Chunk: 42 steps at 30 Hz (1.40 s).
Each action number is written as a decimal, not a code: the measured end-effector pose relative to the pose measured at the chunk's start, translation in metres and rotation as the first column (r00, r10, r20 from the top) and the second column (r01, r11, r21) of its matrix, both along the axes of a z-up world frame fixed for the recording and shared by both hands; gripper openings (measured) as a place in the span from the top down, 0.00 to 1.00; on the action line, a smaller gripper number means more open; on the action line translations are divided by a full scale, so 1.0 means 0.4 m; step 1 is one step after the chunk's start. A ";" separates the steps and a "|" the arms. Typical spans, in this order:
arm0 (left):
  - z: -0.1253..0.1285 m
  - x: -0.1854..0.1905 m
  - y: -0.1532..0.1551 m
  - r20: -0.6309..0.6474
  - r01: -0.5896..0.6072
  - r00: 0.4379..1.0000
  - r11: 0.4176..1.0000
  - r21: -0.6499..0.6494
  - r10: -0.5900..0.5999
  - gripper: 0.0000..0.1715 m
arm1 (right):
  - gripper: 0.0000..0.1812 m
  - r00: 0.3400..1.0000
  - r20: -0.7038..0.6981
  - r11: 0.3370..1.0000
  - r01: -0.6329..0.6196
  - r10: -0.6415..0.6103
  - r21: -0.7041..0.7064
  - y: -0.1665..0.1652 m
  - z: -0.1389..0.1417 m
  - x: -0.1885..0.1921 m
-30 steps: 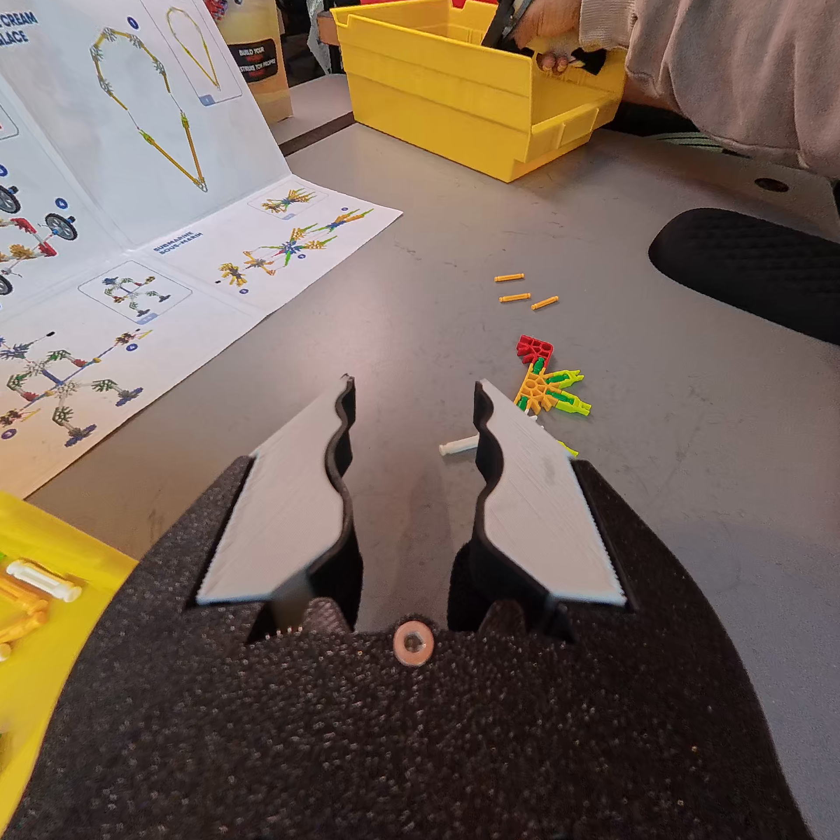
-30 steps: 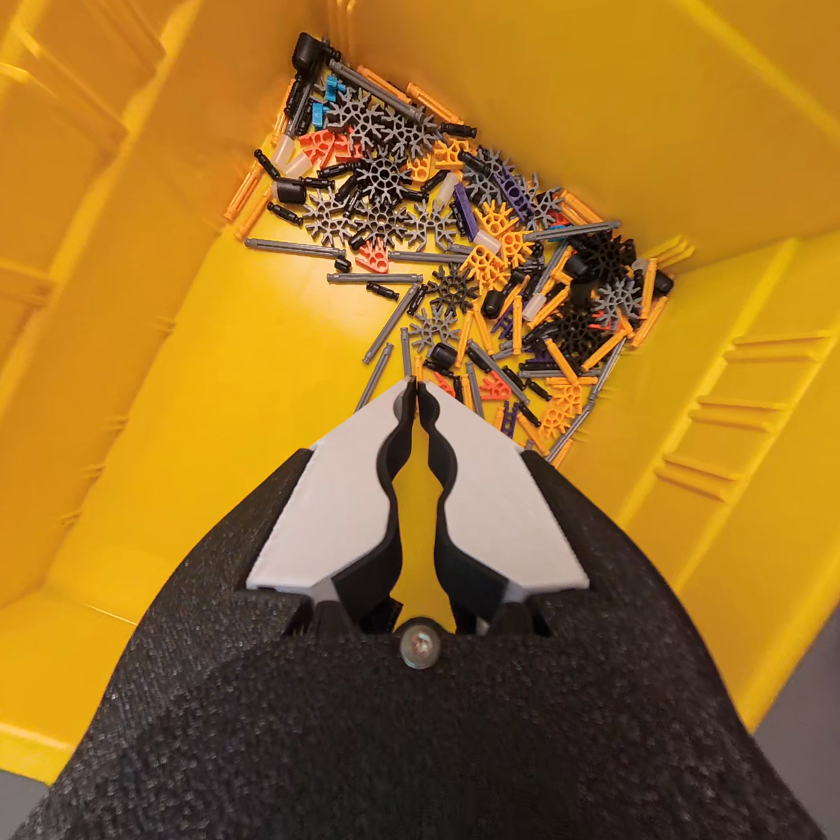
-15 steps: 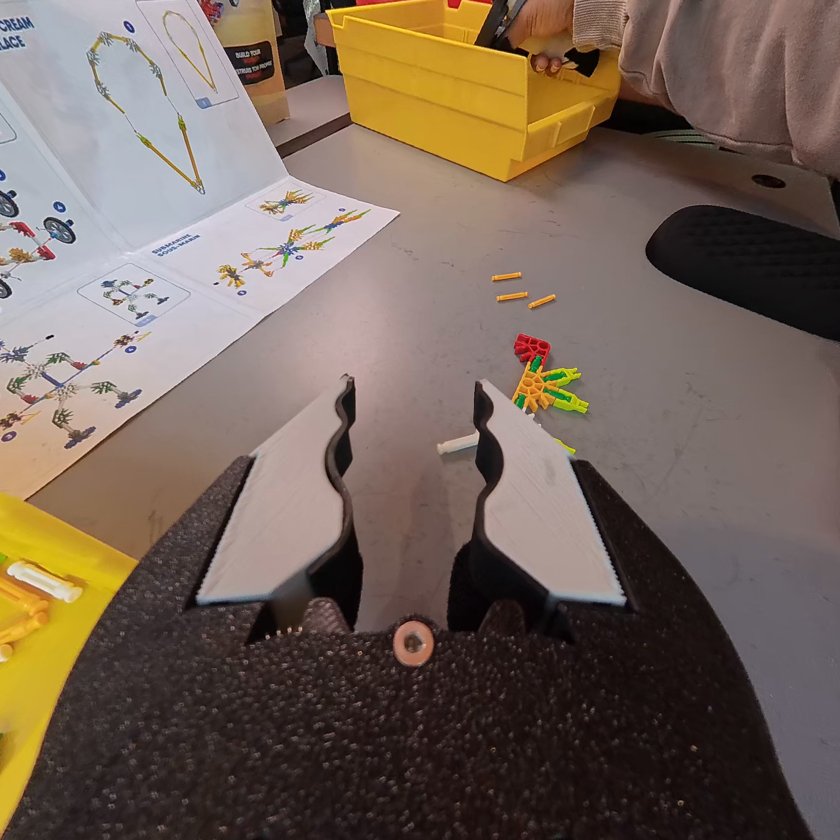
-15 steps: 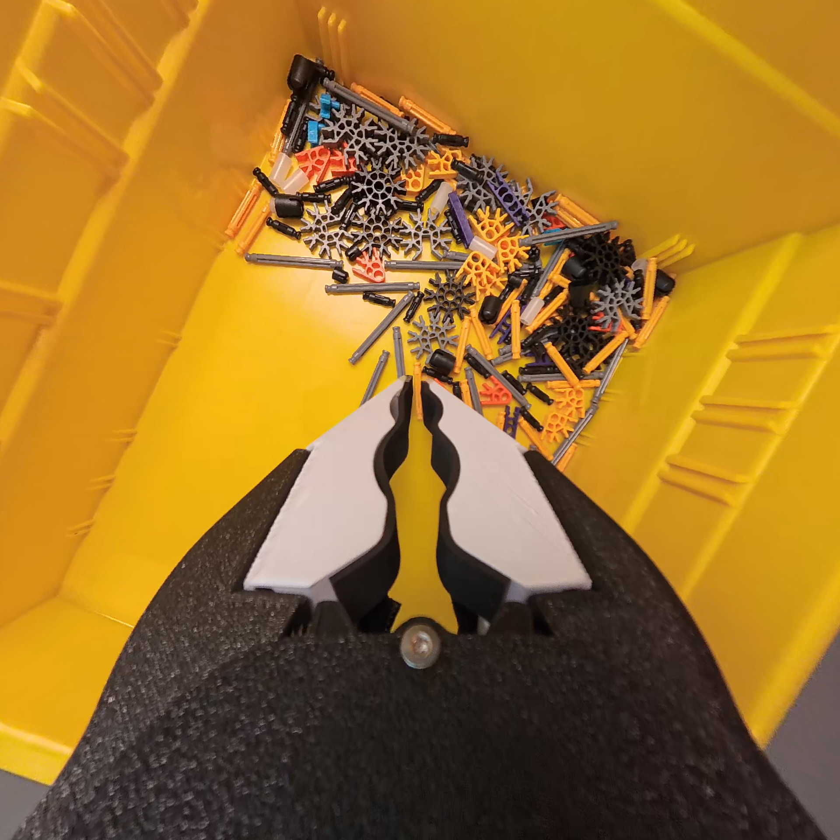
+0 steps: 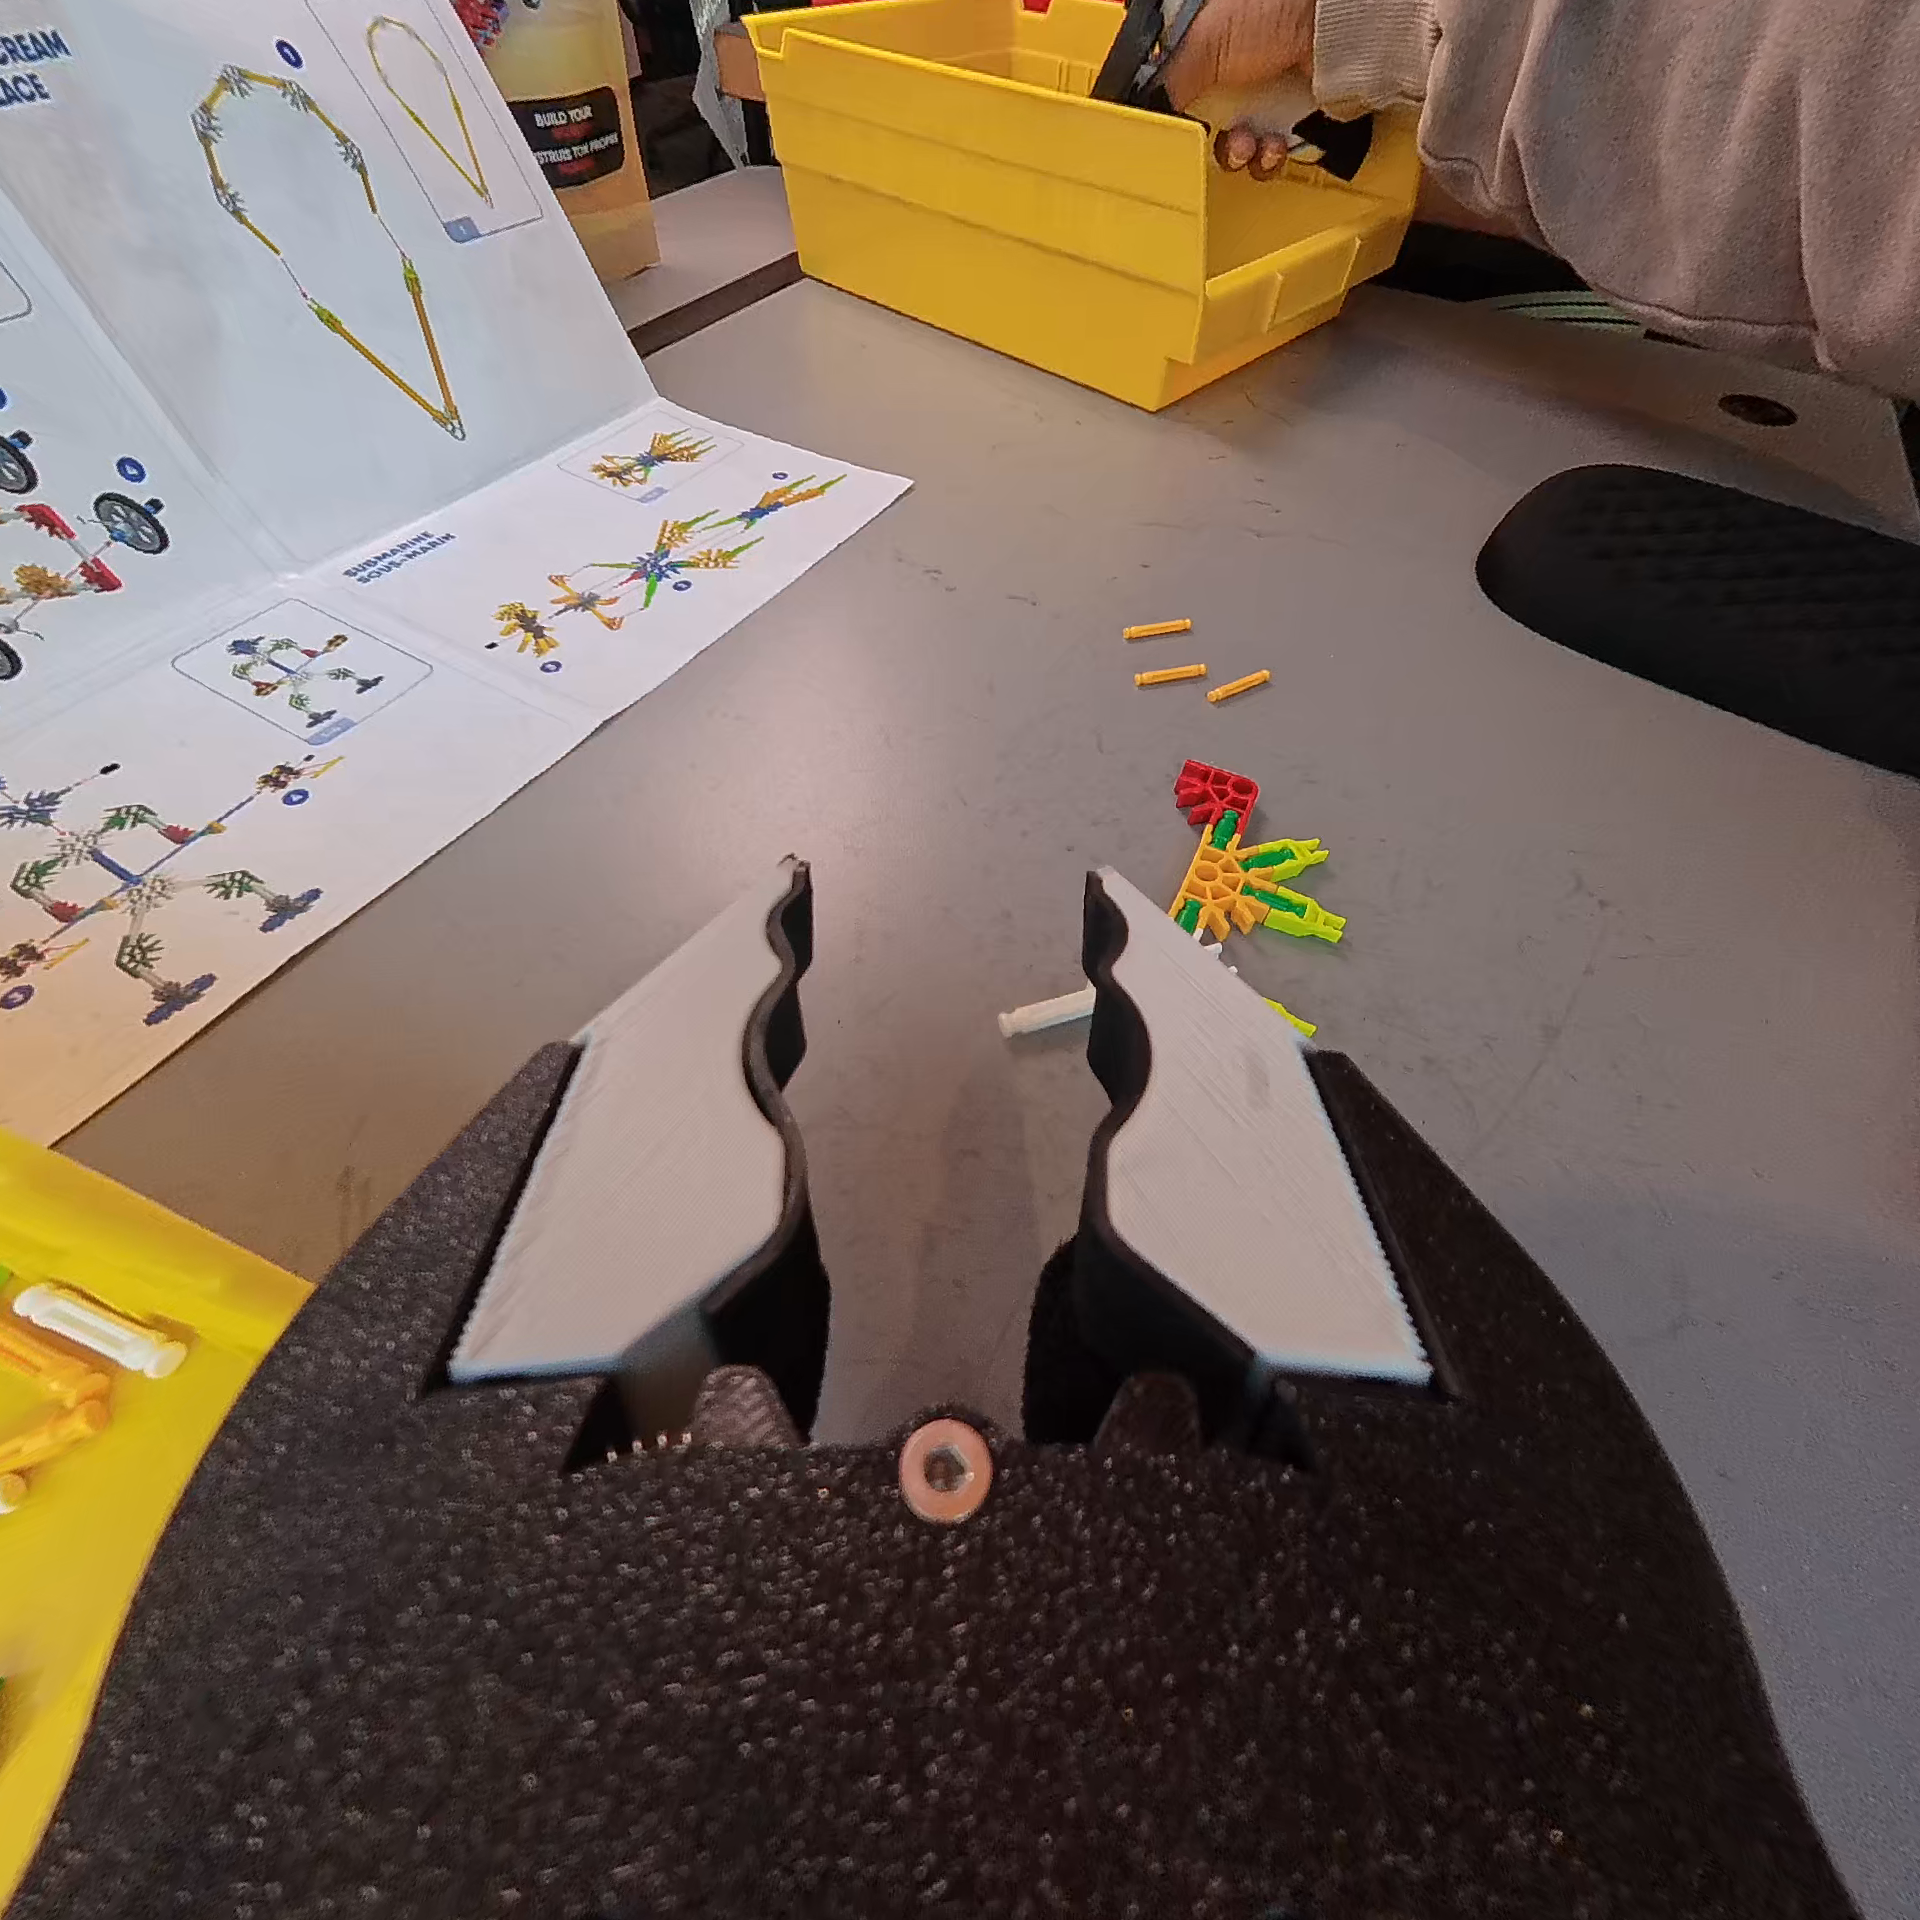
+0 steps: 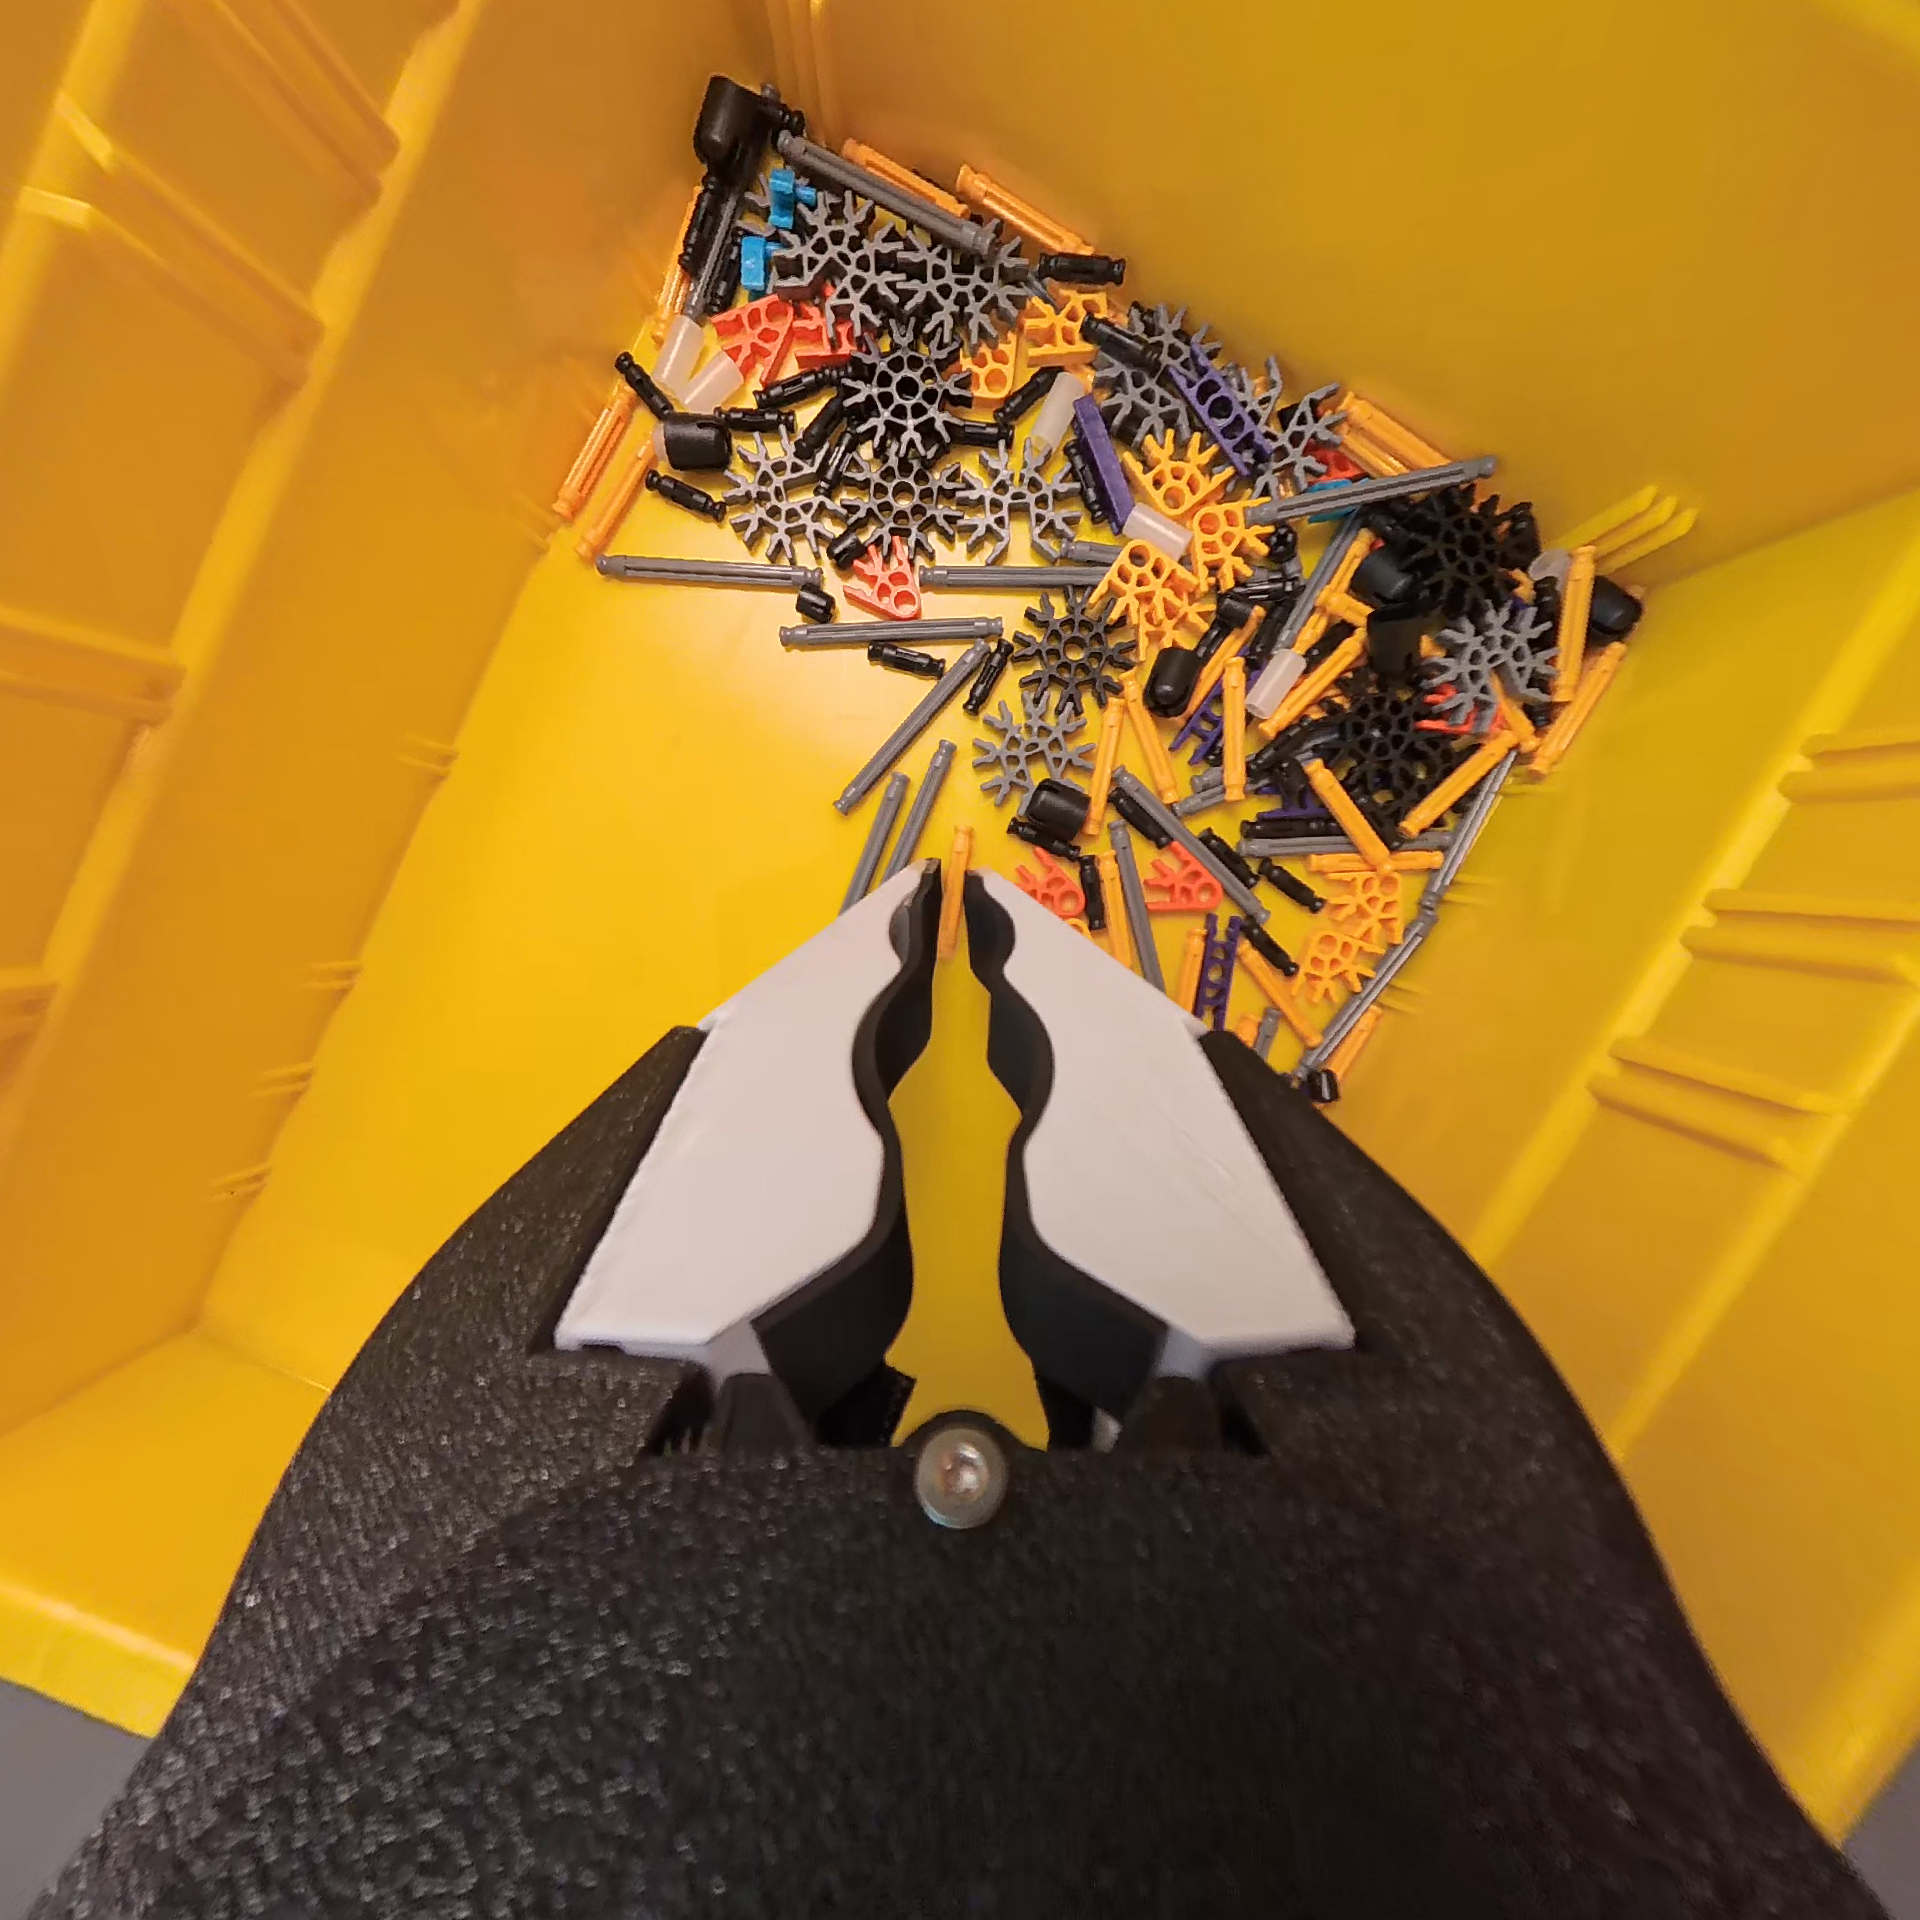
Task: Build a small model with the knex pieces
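Note:
My right gripper is inside a yellow bin, shut on a short orange rod that sticks up between the fingertips. It is just above the near edge of a pile of rods and connectors in grey, black, orange, red and purple. My left gripper is open and empty, held low over a grey table. A white rod lies just inside its right finger. A small red, orange and green assembly lies beyond that finger.
Three short orange rods lie farther out on the table. A folded instruction sheet stands at the left. The yellow bin is at the back, with a person's hand and sleeve in it. A black pad is at the right and a yellow tray with rods is at the near left. Left tips to right tips: about 55 centimetres.
My right gripper has closed on the orange rod and drawn back from the pile with it. My left gripper has barely moved.

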<state>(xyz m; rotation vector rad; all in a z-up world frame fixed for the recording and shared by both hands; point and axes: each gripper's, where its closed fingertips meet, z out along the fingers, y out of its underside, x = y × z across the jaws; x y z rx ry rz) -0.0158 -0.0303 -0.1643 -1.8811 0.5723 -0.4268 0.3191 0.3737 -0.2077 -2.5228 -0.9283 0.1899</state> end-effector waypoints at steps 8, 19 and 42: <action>0.000 0.000 0.000 -0.001 0.000 1.000 1.000 0.001 0.000 0.70 | 0.99 0.999 -0.029 1.000 0.023 -0.023 -0.007 -0.002 -0.002 -0.001; 0.007 0.006 -0.007 0.006 0.013 1.000 1.000 0.000 -0.013 0.70 | 0.99 0.972 -0.108 0.907 -0.151 0.208 0.393 -0.150 0.258 -0.145; -0.107 0.095 -0.076 -0.258 0.193 0.940 0.971 -0.143 -0.225 0.69 | 0.99 0.467 -0.102 0.473 -0.880 0.878 0.040 -1.070 -0.031 -0.512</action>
